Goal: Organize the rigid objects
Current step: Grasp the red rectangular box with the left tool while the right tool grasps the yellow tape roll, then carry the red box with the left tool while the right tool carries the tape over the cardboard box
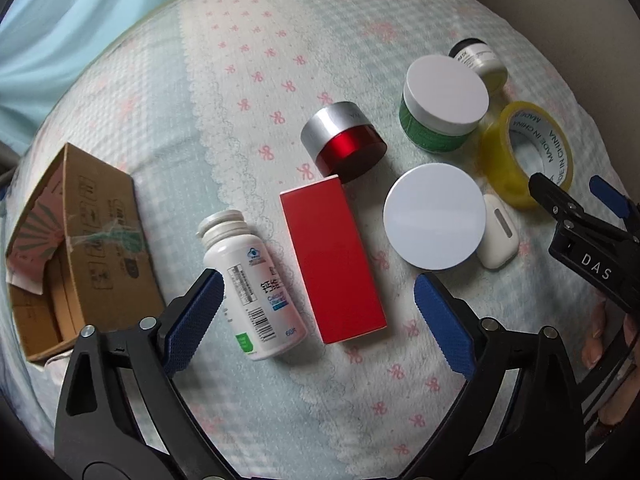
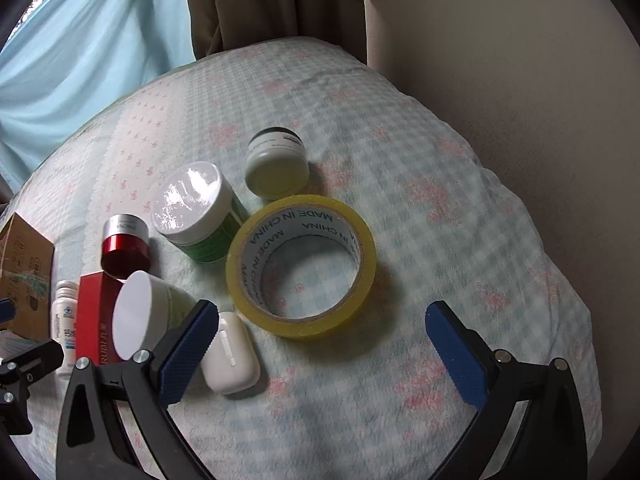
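Both hand-held grippers hung with their jaws spread wide and nothing between them. The left gripper (image 1: pixel 316 320) hovered low over a checked bedspread printed with pink bows (image 1: pixel 248 72), its blue-padded fingers (image 1: pixel 192 320) flanking two things that lay side by side: a white plastic pill bottle with a barcode label (image 1: pixel 252 288), on its side next to the left finger, and a flat red rectangular carton (image 1: pixel 332 260) just to the right of it. The right gripper (image 2: pixel 320 344) hovered over the other end of the spread, above a roll of yellow-edged clear packing tape (image 2: pixel 300 266) lying flat with "MADE IN CHINA" printed inside its core. A small white rounded earbud case (image 2: pixel 230 358) lay just beside the right gripper's left finger (image 2: pixel 184 352) and near the tape.

Beyond the red carton, a red jar with a silver cap (image 1: pixel 344 140) lay tipped on its side. A white-lidded pale jar (image 1: pixel 434 216) lay right of the carton, close beside the earbud case. Farther out stood a green jar with a broad white lid (image 1: pixel 444 104), and behind it a small cream-coloured jar with a dark top (image 2: pixel 278 166), close to the tape roll. An open brown cardboard box (image 1: pixel 80 248) sat at the far left edge of the spread, well apart from the jars. Pale blue fabric (image 2: pixel 92 40) hung behind, with a brown curtain (image 2: pixel 272 0) beside it.
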`<state>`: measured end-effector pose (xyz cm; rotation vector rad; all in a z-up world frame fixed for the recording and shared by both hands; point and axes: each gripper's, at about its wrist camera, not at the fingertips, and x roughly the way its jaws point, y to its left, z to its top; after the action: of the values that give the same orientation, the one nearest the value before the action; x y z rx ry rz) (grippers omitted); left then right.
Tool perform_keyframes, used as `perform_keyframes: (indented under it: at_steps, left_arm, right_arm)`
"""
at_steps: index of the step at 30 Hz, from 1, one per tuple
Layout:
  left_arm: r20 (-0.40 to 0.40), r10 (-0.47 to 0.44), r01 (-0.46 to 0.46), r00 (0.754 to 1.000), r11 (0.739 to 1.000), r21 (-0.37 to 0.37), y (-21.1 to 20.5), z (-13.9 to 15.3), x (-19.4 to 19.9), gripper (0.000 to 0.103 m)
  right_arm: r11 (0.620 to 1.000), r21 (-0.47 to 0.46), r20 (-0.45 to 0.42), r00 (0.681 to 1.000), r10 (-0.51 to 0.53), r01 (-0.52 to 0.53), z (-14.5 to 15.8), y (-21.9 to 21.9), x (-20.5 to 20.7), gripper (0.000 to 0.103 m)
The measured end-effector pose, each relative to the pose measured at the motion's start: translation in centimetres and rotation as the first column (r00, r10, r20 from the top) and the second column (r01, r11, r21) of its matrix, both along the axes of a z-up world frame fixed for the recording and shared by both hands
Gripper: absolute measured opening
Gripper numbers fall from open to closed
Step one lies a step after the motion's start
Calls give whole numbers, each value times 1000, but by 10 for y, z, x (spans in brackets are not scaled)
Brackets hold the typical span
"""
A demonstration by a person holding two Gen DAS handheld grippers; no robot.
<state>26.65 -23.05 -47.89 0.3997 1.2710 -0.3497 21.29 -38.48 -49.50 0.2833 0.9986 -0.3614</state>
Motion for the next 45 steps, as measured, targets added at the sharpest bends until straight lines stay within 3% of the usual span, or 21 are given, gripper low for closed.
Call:
perform_keyframes:
  at_steps: [4,9,12,15,19,24,26,29,36,45]
  left_arm:
    - [-30,-26,27,999,999,31,-2,-26,8,88]
    - [-20,-85,86,996,995,49,-10,-35,14,87]
    - [-42,-103,105,994,993,61,-16,-44,20,78]
    - [-87,-71,74,994,997,36,-14,-53,30,70]
    - [-161,-6,4,987,1000,-13,-8,-62,45,49]
    - [-191,65,-76,979,996,-51,3,-64,58,45]
    - [-191,76,-88,979,994,-57,8,-64,60,44]
    - [-189,87,-100,978,993,-61,16,-64,59,43]
    - [-171,119,-136,978,987,-91,31,-48,60,39]
    - [-126,171,-190,977,969,-156,51,12,58,39]
  right_arm:
    - [1000,10,2,1000,-2,2,-17,4,11,103]
    - [1000,-21,2,1000,16,-16,-26,10,22,103]
    - [999,-48,4,1000,18,-18,-29,10,28,103]
    - [998,-64,-2,1000,23,-23,-32,8,35,103]
    - [997,-76,-4,1000,9,-10,-32,2,40,103]
    - [994,-102,-9,999,32,-33,-33,0,50,103]
    - [993,-106,-6,999,54,-54,-32,1,53,97]
    - [992,-115,-10,998,55,-56,-32,2,55,97]
    - [992,-109,11,998,64,-63,-21,3,51,97]
    - [991,-121,52,996,69,-62,22,5,37,97]
